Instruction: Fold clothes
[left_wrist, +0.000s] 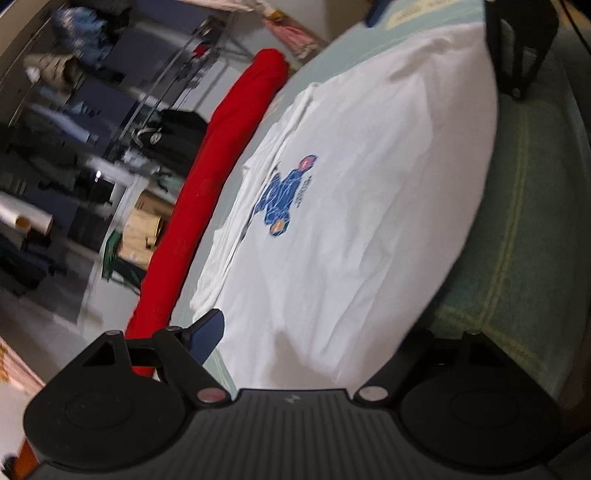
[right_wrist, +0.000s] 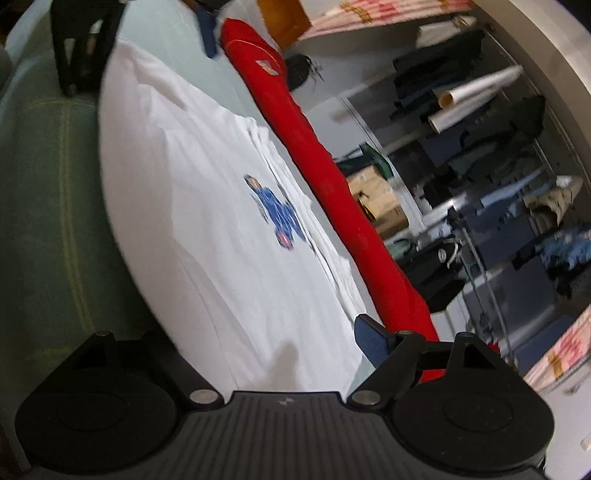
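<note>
White T-shirt (left_wrist: 369, 206) lies spread flat on the bed (left_wrist: 524, 229) for folding; each hand-held gripper, left (left_wrist: 317, 332) and right (right_wrist: 258, 339), gapes wide across its hem, gripping nothing.

A long red bolster (left_wrist: 207, 206) runs diagonally up the middle of the left wrist frame, along the edge of a pale green bedsheet (left_wrist: 517, 206). At the left of that frame stand blurred metal shelves (left_wrist: 74, 92) stacked with dark items, a paper roll (left_wrist: 26, 219) and a cardboard box (left_wrist: 142, 229) lower down. A pink patterned cloth (right_wrist: 388, 11) crosses the top of the right wrist frame.
</note>
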